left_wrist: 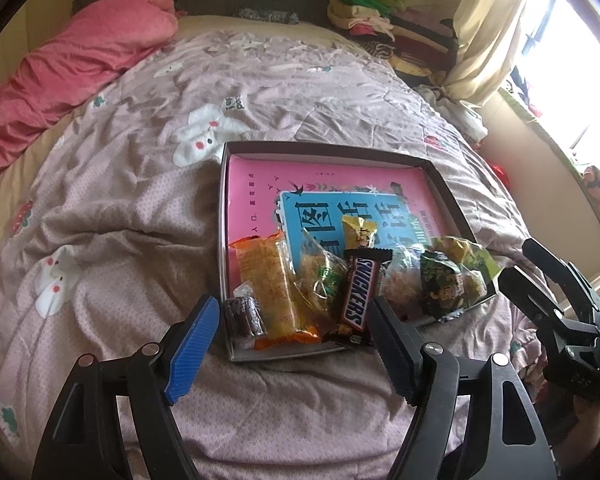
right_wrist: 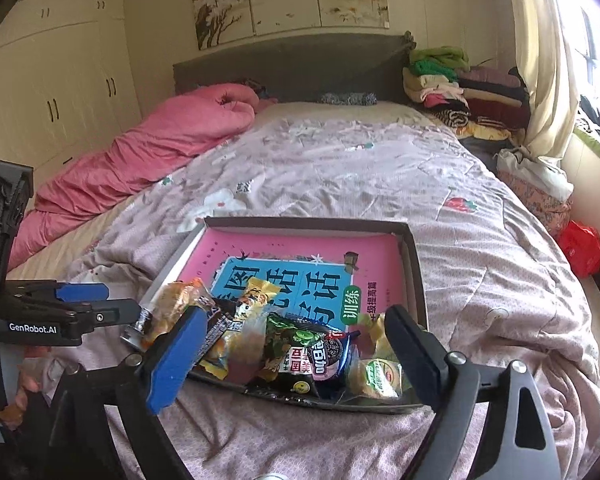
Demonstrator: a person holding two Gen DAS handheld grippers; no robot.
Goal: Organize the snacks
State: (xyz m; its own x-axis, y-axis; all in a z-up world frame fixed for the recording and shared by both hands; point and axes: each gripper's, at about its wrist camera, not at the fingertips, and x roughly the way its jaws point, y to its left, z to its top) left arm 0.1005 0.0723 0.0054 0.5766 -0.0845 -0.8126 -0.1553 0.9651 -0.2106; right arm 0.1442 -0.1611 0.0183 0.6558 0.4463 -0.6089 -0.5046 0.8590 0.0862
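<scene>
**A:** Your left gripper (left_wrist: 290, 336) has its blue-padded black jaws spread wide with nothing between them — it hangs over the near edge of the shallow dark cardboard box (left_wrist: 324, 148), tilted steeply down at the wrappers. The pads touch nothing.

**B:** And your right gripper (right_wrist: 296, 354)?

**A:** Also spread wide and empty. You hold it at a gentler downward slant, above the box's near right corner. From the left wrist view its black fingers (left_wrist: 540, 280) show at the far right, just beside the box and apart from the left tool.

**B:** Where are the snacks?

**A:** All inside the box, bunched along its near edge on top of a pink-and-blue printed book cover (left_wrist: 328, 188) that lines the bottom. From your left: a small dark brown wrapped sweet (left_wrist: 246, 314), a long orange crinkled packet (left_wrist: 270, 280), a clear bag with green print (left_wrist: 322, 280), a brown Snickers bar (left_wrist: 356, 292) lying lengthwise, a yellow wrapped candy (left_wrist: 360, 232) behind it, then a dark green foil packet (left_wrist: 444, 284). The right wrist view adds a pink-and-blue Oreo pack (right_wrist: 328, 356) beside the green one.

**B:** And the box itself?

**A:** It sits on the rumpled mauve quilt with white bunny prints (left_wrist: 140, 200), covering the bed.
</scene>
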